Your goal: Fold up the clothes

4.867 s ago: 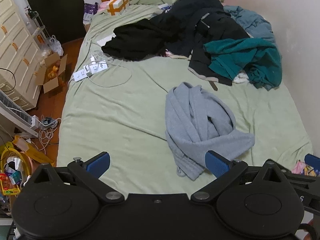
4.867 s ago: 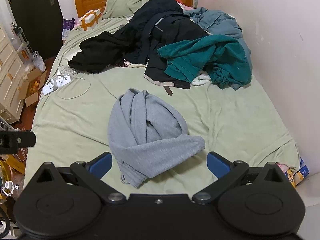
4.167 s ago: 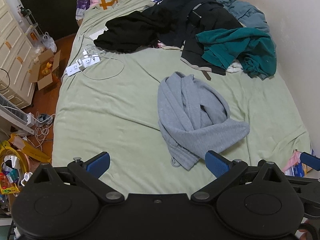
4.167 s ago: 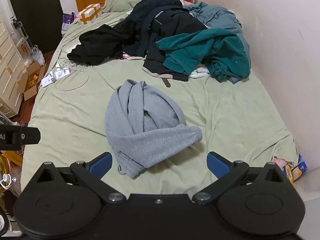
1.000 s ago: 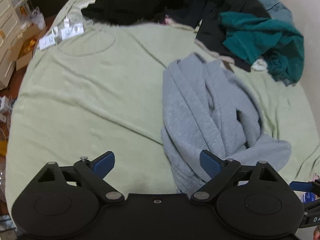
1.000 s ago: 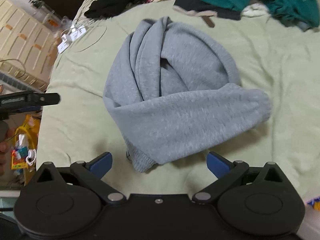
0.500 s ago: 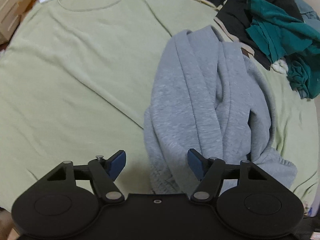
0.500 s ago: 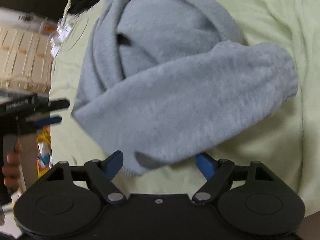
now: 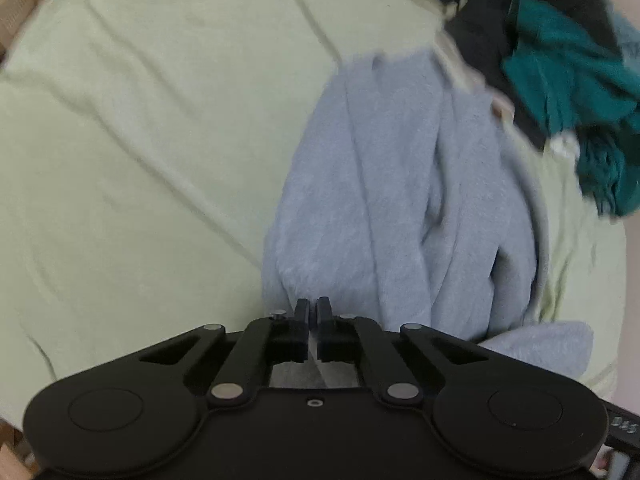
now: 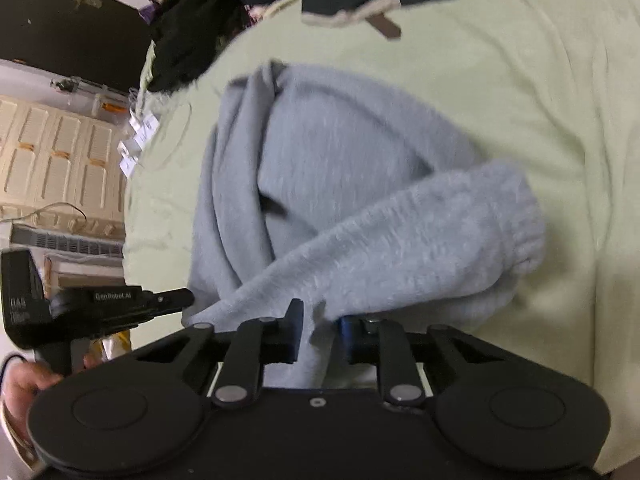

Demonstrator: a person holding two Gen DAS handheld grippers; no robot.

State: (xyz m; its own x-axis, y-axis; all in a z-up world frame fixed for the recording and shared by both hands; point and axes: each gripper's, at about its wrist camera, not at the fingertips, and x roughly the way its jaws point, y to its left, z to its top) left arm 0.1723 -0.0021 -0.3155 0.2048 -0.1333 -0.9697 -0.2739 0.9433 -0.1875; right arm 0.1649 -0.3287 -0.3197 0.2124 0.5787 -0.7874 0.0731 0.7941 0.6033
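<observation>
A crumpled grey sweater point(image 9: 400, 200) lies on the pale green bed sheet point(image 9: 140, 140). My left gripper point(image 9: 313, 306) is shut on the sweater's near left edge, its jaws almost touching with a thin strip of cloth between them. In the right wrist view the same grey sweater point(image 10: 360, 208) fills the middle, one sleeve lying across the front. My right gripper point(image 10: 318, 320) is shut on the near edge of that sleeve, a fold of grey cloth pinched between the blue pads. My left gripper point(image 10: 176, 300) shows there at the left, held by a hand point(image 10: 24, 384).
A teal garment point(image 9: 568, 92) and black clothes point(image 9: 480, 20) are heaped at the far right of the bed. More black clothes point(image 10: 192, 32) lie at the far left. A cream cabinet point(image 10: 52, 152) and power strips point(image 10: 138, 136) sit beyond the bed's left edge.
Both grippers came down onto the grey sweater and went from open to shut, the left on its near left edge and the right on the sleeve's near edge.
</observation>
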